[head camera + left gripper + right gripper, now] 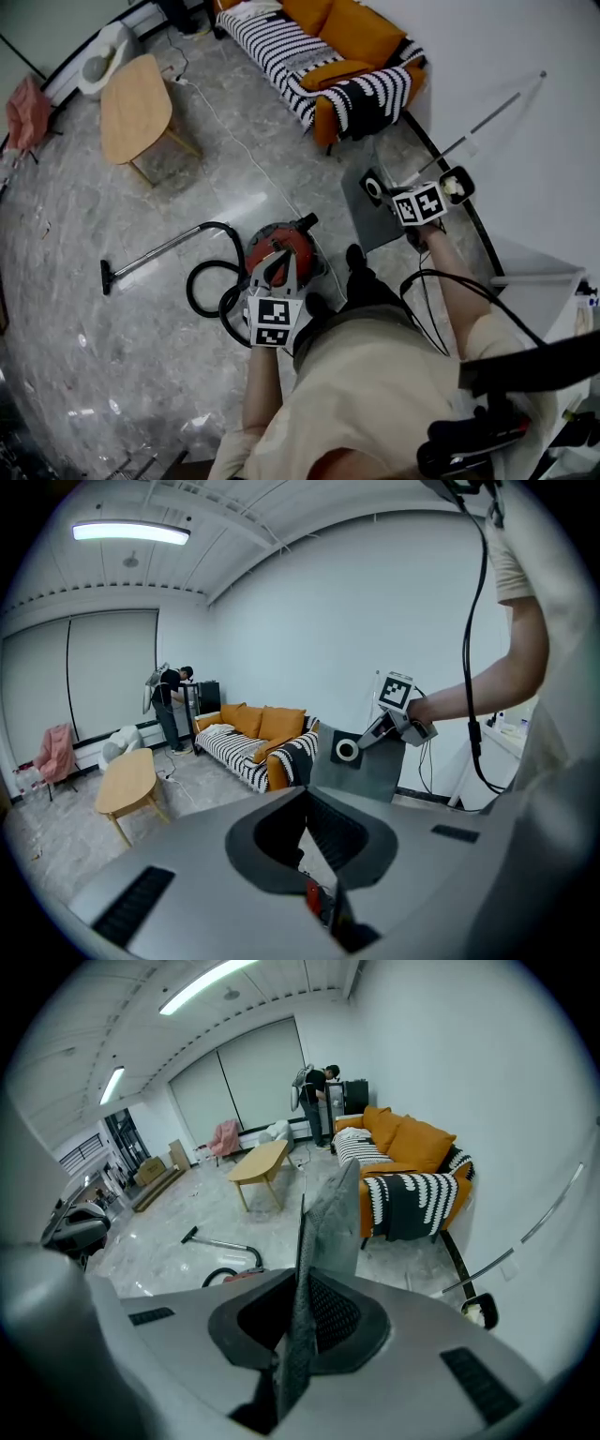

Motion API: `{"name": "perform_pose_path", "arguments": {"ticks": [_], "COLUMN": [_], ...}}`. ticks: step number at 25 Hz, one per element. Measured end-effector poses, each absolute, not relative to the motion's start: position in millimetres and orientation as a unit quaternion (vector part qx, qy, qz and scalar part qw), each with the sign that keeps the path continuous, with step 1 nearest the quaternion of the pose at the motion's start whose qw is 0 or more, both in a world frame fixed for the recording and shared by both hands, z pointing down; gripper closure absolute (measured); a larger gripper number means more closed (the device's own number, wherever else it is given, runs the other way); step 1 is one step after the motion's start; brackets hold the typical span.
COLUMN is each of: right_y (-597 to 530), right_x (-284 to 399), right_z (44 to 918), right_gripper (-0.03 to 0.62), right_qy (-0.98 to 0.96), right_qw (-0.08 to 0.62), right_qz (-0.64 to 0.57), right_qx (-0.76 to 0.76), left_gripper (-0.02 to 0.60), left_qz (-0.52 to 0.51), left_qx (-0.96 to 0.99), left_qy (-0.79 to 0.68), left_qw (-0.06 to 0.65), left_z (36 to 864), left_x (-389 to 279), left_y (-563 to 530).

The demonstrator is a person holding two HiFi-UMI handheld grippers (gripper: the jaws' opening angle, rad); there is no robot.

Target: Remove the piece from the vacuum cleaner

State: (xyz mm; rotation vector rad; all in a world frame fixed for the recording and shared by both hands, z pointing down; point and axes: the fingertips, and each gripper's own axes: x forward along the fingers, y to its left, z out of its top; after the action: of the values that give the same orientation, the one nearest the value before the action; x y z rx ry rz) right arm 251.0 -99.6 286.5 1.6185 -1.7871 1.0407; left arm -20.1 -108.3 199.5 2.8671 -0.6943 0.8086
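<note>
1. At the left of the head view, the vacuum cleaner's wand (150, 255) lay on the marble floor (84, 309), and its black hose (202, 281) curled in loops back toward the machine.
2. The red vacuum cleaner (298, 246) sat on the floor just in front of your feet.
3. Your left gripper (279, 270) hovered over the vacuum cleaner's body. In the left gripper view its jaws met at the tips with nothing caught between them (305, 799).
4. Farther back, the orange sofa (328, 47) with its striped throw stood against the wall.
5. The grey piece (370, 225), a flat bag with a round collar, was clear of the vacuum cleaner. It hung in the air to the right of the machine, well apart from it.
6. Your right gripper (392, 192) held that piece by its top edge. The right gripper view showed the jaws pressed on the grey fabric (328, 1232), which stood edge-on between them.
</note>
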Motion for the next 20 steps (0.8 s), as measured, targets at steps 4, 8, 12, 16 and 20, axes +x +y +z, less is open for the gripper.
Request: {"name": "perform_pose_path", "arguments": {"ticks": [4, 8, 12, 16, 20], "right_y": [-78, -62, -49, -29, 8], "right_x": [246, 237, 234, 227, 212], "right_z": [287, 291, 298, 297, 295], "right_gripper": [0.568, 0.568, 0.568, 0.568, 0.568], "right_qy": [-0.656, -0.658, -0.662, -0.673, -0.696], "right_qw": [0.242, 0.231, 0.220, 0.208, 0.215], "right_qz": [0.390, 0.401, 0.408, 0.415, 0.415], "right_qx": [0.599, 0.594, 0.589, 0.576, 0.545], "left_gripper": [0.582, 0.583, 0.582, 0.583, 0.583], "left_qz": [0.271, 0.282, 0.295, 0.302, 0.307], "left_qx": [0.940, 0.938, 0.934, 0.932, 0.928], "left_qy": [-0.205, -0.199, -0.200, -0.201, -0.206], "left_qw": [0.031, 0.026, 0.026, 0.026, 0.033], "left_z": [200, 198, 200, 192, 183], "left_x": [-13, -14, -15, -11, 2], "left_y": [-101, -94, -88, -75, -54]}}
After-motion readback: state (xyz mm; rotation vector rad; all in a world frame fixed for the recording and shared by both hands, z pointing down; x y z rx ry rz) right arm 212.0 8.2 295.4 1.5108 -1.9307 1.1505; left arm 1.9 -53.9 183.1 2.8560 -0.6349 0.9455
